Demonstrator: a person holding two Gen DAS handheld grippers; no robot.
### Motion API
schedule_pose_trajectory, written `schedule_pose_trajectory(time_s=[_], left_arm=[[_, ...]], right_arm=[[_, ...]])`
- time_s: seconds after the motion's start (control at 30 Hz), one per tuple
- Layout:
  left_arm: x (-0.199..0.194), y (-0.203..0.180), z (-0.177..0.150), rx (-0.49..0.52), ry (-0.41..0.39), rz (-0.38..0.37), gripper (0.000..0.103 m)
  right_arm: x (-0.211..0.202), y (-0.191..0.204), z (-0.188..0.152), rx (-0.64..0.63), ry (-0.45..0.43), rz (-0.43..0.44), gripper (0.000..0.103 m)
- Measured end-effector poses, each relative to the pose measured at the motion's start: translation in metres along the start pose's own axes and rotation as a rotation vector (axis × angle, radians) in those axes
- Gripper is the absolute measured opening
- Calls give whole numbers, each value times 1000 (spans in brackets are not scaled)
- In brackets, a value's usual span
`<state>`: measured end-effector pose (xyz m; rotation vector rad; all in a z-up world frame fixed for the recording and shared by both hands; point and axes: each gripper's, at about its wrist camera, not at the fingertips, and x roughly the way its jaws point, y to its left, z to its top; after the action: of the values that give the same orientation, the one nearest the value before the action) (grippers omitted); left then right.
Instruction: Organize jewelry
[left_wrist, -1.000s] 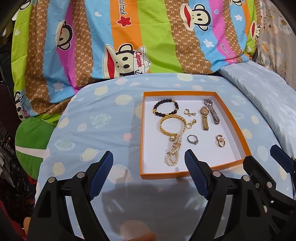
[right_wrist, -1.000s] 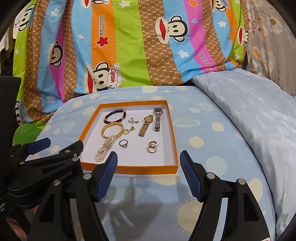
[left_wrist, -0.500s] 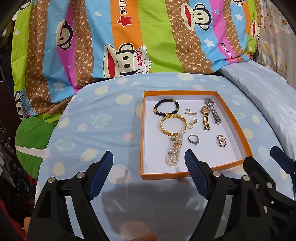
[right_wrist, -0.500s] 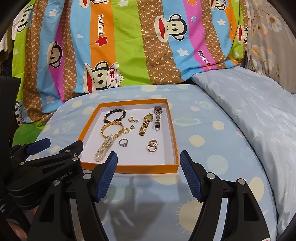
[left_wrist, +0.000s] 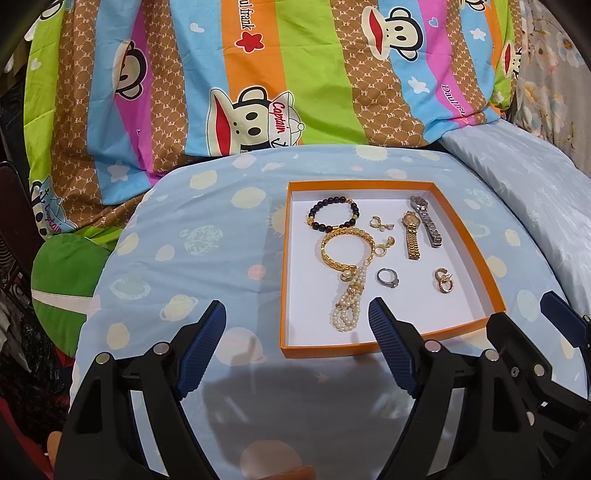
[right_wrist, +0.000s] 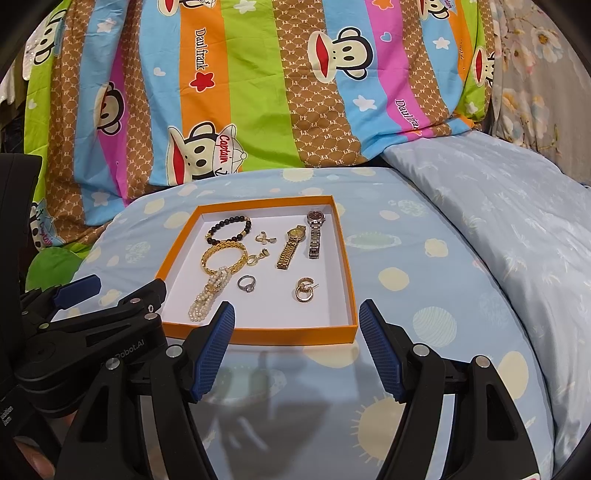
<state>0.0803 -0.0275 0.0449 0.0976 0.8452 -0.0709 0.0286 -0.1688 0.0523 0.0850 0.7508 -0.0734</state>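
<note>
An orange-rimmed shallow box (left_wrist: 461, 329) (right_wrist: 258, 335) with a white floor lies on a light blue patterned cushion. Inside lie a dark bead bracelet (left_wrist: 332, 213) (right_wrist: 229, 229), a gold chain bracelet (left_wrist: 345, 249) (right_wrist: 221, 258), a pearl strand (left_wrist: 347, 306) (right_wrist: 207, 297), a gold watch (left_wrist: 412, 236) (right_wrist: 291, 247), a silver watch (left_wrist: 424, 219) (right_wrist: 315, 236), a silver ring (left_wrist: 388, 277) (right_wrist: 246, 283), gold hoop earrings (left_wrist: 444, 280) (right_wrist: 304, 290) and small clip earrings (left_wrist: 380, 223) (right_wrist: 265, 238). My left gripper (left_wrist: 297, 347) hovers open before the box's near left corner. My right gripper (right_wrist: 297, 349) stands open before the near edge. Neither holds anything.
A striped cartoon-monkey bedcover (left_wrist: 258, 74) rises behind the cushion. A pale blue quilt (right_wrist: 498, 221) lies to the right, a green cushion (left_wrist: 62, 273) at the left. The left gripper's body (right_wrist: 92, 325) shows at the right wrist view's lower left.
</note>
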Motion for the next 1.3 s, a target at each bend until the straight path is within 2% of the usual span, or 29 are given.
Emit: schedule_pose_trajectory(time_s=[1.3], left_arm=[[8,6,-3,-20,14,13,77]], right_arm=[[4,3,-2,-2,5,-4,69]])
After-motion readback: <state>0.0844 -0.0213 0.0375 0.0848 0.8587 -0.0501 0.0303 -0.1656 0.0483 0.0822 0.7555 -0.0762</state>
